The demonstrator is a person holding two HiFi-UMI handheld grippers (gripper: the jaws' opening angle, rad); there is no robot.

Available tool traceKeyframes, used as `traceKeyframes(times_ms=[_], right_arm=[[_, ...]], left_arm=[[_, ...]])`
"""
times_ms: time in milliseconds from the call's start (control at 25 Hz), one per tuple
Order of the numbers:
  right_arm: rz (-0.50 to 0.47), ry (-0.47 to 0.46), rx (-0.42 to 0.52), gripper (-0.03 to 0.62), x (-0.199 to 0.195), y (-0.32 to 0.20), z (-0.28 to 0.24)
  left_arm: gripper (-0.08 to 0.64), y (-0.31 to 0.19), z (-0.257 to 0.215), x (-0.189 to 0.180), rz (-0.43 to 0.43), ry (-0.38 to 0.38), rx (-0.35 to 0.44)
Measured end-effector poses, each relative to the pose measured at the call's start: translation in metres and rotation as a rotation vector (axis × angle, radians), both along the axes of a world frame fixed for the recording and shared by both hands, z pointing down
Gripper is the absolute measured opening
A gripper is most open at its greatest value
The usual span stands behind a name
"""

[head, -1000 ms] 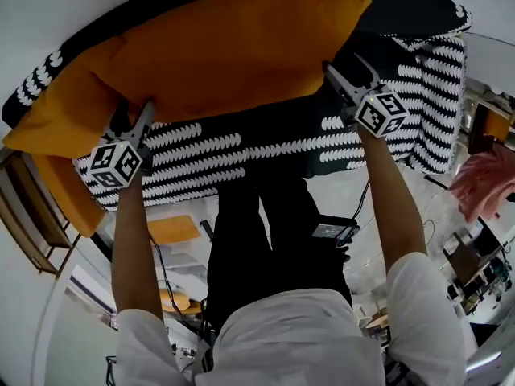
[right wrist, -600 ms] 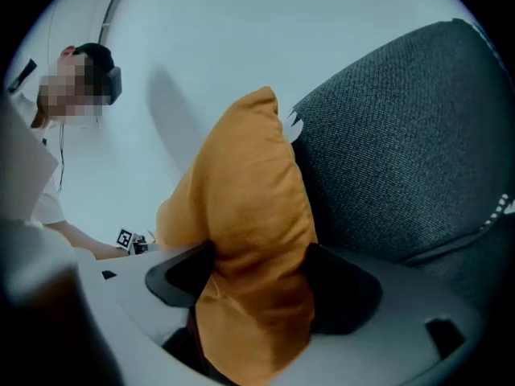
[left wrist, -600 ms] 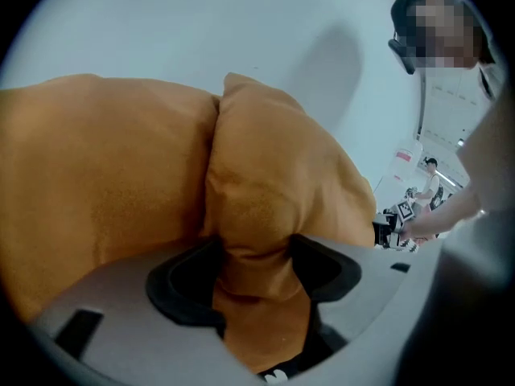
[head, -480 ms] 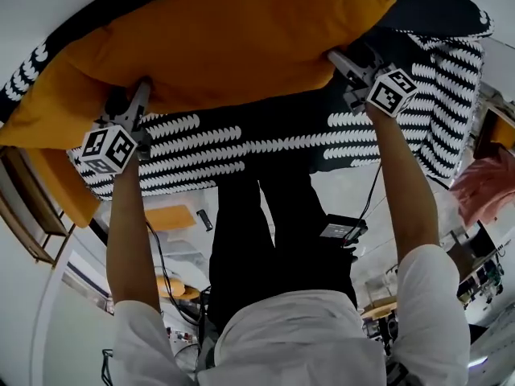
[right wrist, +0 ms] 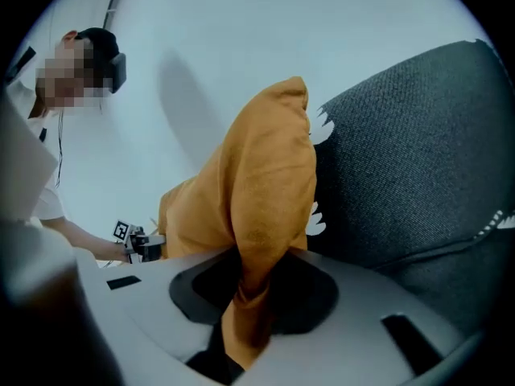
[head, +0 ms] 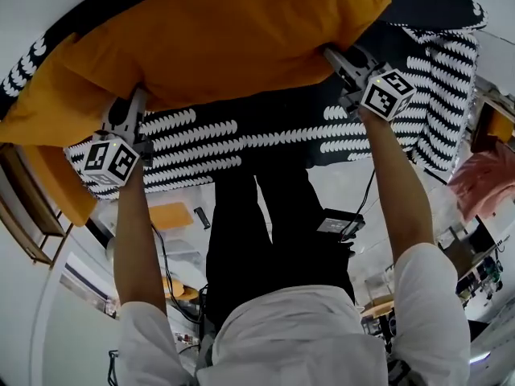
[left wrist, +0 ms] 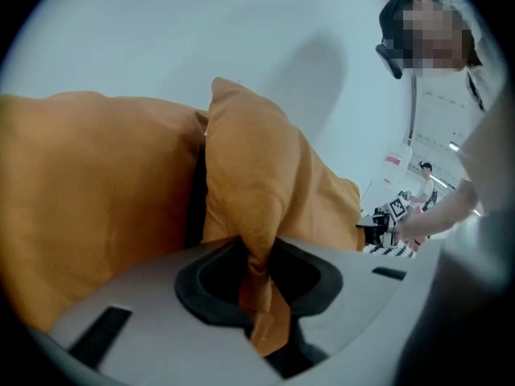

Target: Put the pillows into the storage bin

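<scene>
Left gripper (head: pixel 131 109) and right gripper (head: pixel 335 59) jaws closing, each pinching the orange pillow's (head: pixel 217 39) near edge. Patterned fabric (head: pixel 241 145), possibly a bin, lies beneath.

1. Everything here sits on a dark fabric surface (head: pixel 241 135) printed with rows of white leaf-ish shapes. Couch or bed cover, honestly can't tell.
2. A big orange pillow (head: pixel 217 39) spreads over its far side. Resting or lifted clear? Can't tell.
3. Another orange cushion (head: pixel 68 195) pokes out at its left edge.
</scene>
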State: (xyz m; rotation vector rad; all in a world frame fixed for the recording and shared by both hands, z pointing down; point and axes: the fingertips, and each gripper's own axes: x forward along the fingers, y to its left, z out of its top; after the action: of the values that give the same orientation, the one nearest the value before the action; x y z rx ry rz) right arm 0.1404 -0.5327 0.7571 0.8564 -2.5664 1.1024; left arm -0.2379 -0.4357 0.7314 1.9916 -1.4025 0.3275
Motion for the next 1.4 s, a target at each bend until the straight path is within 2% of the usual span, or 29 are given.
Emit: traceKeyframes(times_ms=[160, 400, 520, 640, 960, 1160, 1400], right_arm=[[0.065, -0.008, 0.05, 0.08, 0.005, 0.016, -0.031], [0.099, 0.004, 0.11, 0.061, 0.017, 0.056, -0.085], [0.118, 0.007, 0.139, 0.06, 0.026, 0.081, -0.126], [0.137, 0.012, 0.187, 0.058, 0.025, 0.108, -0.183], [0.145, 0.0, 0.379, 0.058, 0.028, 0.17, -0.347], [0.154, -0.056, 0.488, 0.058, 0.041, 0.202, -0.422], [0.149, -0.159, 0.547, 0.058, 0.049, 0.259, -0.475]], left_arm=[[0.078, 0.018, -0.025, 0.007, 0.041, -0.008, 0.022], [0.077, 0.048, -0.06, 0.015, 0.044, 0.006, 0.064], [0.077, 0.07, -0.091, 0.022, 0.032, 0.042, 0.077], [0.077, 0.097, -0.14, 0.022, 0.024, 0.064, 0.11], [0.077, 0.157, -0.29, 0.023, 0.02, 0.125, 0.301], [0.077, 0.184, -0.371, 0.035, 0.059, 0.03, 0.442], [0.077, 0.243, -0.445, 0.042, 0.051, -0.033, 0.523]])
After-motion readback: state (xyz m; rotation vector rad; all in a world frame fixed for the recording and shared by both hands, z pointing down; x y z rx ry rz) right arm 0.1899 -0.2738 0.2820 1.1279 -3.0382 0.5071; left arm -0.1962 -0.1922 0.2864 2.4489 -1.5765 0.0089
